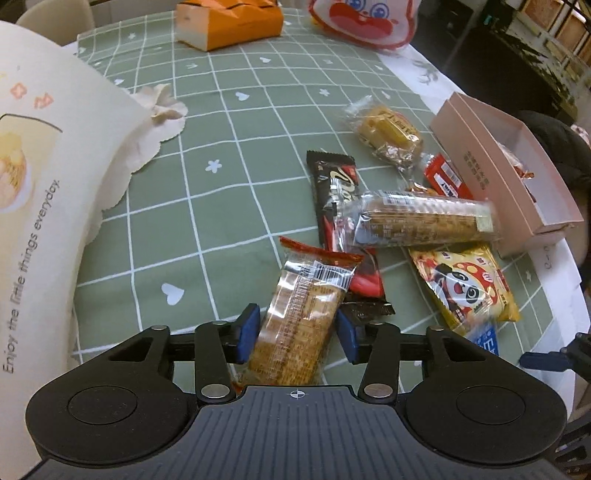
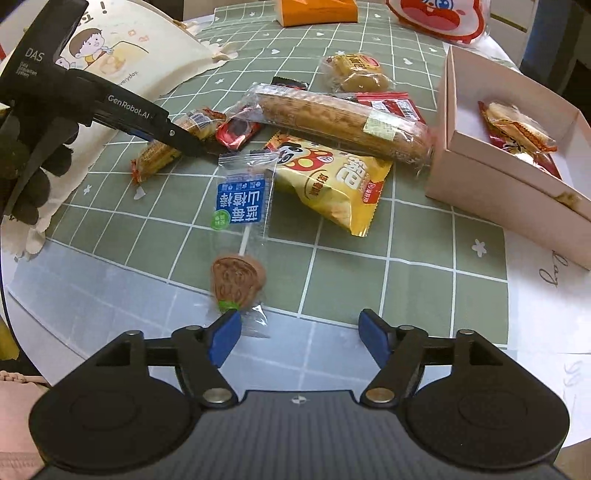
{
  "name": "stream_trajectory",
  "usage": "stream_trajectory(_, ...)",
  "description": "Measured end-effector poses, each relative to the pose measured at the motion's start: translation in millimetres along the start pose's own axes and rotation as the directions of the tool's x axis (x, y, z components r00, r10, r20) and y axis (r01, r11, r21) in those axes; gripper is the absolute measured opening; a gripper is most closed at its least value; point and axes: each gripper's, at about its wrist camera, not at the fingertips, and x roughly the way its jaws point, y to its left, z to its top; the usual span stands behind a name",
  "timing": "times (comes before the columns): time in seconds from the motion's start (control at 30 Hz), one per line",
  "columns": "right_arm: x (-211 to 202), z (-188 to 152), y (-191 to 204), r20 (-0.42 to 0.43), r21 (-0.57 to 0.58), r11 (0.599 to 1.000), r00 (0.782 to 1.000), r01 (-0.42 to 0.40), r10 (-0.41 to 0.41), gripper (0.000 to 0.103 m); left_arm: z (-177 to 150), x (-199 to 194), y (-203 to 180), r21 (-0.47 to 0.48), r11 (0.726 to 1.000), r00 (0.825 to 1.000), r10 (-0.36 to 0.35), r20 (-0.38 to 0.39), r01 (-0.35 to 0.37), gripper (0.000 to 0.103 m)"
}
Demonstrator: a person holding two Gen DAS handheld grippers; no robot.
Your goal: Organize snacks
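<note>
My left gripper (image 1: pixel 297 334) is shut on a short wrapped biscuit bar (image 1: pixel 295 325); both blue pads touch its wrapper, and the bar still lies on the green checked tablecloth (image 1: pixel 192 206). In the right wrist view the same gripper (image 2: pixel 192 142) leans over that bar (image 2: pixel 157 157). My right gripper (image 2: pixel 299 332) is open with nothing between its pads. A wrapped lollipop (image 2: pixel 238 277) lies just ahead of its left pad (image 2: pixel 225 334), and the wrapper's tail touches that pad. The pink box (image 2: pixel 480 177) at the right holds a few wrapped snacks (image 2: pixel 517 129).
Loose snacks lie in a heap: a long biscuit bar (image 2: pixel 332 122), a yellow panda bag (image 2: pixel 332 184), a dark chocolate bar (image 1: pixel 332 192), a cake packet (image 1: pixel 391 136) and a red candy (image 1: pixel 447 181). A cream tote bag (image 1: pixel 44 166) stands left. An orange box (image 1: pixel 236 22) sits at the back.
</note>
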Motion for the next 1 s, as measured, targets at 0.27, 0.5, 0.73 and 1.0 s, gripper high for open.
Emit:
stream_trajectory(0.27,3,-1,-15,0.050,0.074,0.989,0.991,-0.131,0.127,0.103,-36,-17,-20,-0.080,0.996,0.999,-0.035,-0.033,0.032,0.041)
stream_trajectory(0.5,5,4,-15,0.027,0.053,0.986,0.987,-0.158,0.157,0.103,-56,-30,-25,-0.173,0.983,0.997,-0.072,-0.036,0.065,0.041)
stream_trajectory(0.73,1,15,15,0.049,-0.066,0.995,0.996,-0.074,0.077,0.090,-72,-41,-12,-0.273,0.960,0.997,-0.066,-0.033,0.055,0.041)
stream_trajectory(1.0,15,26,45,0.059,-0.202,0.979,0.998,0.015,-0.003,0.041,-91,-45,-10,-0.322,0.944,0.995,-0.092,-0.049,0.071,0.041)
